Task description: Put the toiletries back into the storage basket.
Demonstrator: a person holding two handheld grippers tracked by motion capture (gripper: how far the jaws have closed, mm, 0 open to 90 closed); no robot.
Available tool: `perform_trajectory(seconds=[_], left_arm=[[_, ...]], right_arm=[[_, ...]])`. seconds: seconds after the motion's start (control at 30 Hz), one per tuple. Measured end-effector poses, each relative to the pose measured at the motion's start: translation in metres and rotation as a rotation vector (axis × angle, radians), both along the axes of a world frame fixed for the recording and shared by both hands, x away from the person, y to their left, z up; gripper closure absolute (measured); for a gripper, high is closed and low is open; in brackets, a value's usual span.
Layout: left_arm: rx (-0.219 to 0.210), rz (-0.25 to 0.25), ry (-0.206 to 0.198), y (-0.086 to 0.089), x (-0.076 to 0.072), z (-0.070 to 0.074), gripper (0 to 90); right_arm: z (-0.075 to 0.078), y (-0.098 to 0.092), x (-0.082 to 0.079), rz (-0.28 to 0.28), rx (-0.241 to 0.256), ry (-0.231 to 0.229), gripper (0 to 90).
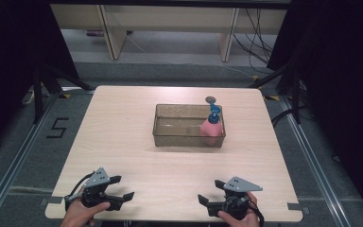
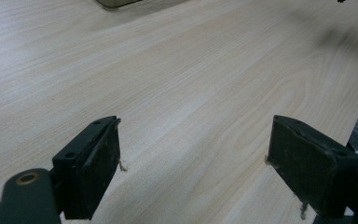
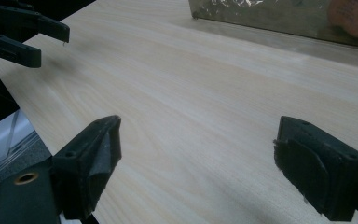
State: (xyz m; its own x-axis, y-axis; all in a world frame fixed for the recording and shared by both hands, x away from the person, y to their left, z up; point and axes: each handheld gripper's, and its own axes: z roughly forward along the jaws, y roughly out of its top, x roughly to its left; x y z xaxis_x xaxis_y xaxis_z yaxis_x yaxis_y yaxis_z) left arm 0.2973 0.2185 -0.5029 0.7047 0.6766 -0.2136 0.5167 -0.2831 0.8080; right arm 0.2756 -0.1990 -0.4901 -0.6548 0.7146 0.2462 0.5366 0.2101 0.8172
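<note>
A clear brownish bin [image 1: 163, 127] stands in the middle of the wooden table [image 1: 123, 123]. A pink bottle [image 1: 211, 127] with a blue pump top [image 1: 214, 113] stands upright in the bin's right end. My left gripper [image 1: 123, 187] is open near the front left edge, held by a hand, nothing between its jaws. My right gripper [image 1: 210, 191] is open near the front right edge. In the left gripper view, the left gripper [image 2: 193, 140] spreads over bare wood. In the right gripper view, the right gripper [image 3: 198, 140] spreads wide, with the bin [image 3: 270, 18] and bottle [image 3: 354, 18] far ahead.
A small round brownish object [image 1: 211, 99] lies just behind the bin's far right corner. The left gripper [image 3: 32, 37] shows at the top left of the right gripper view. Dark stands and cables flank the table on the floor.
</note>
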Motion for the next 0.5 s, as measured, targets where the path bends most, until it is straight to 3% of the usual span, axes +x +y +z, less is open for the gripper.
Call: perform_trajectory(seconds=[0.33,0.37,0.4,0.5], left_arm=[[-0.003,0.001,-0.006,-0.0001,0.0002,-0.0002,16.2],[-0.008,0.001,-0.009,-0.0002,0.0003,-0.0006,16.2],[-0.006,0.0,-0.008,-0.0002,0.0003,-0.0006,16.2],[-0.001,-0.005,-0.009,0.0,0.0005,-0.0004,16.2]], right_arm=[[0.0,0.0002,-0.0005,-0.002,-0.018,-0.002,15.5],[0.0007,0.0015,-0.0024,-0.01,-0.011,0.035,15.5],[0.0,0.0004,-0.0005,0.0,-0.024,0.005,15.5],[-0.0009,0.0015,-0.0002,0.008,-0.02,0.009,15.6]])
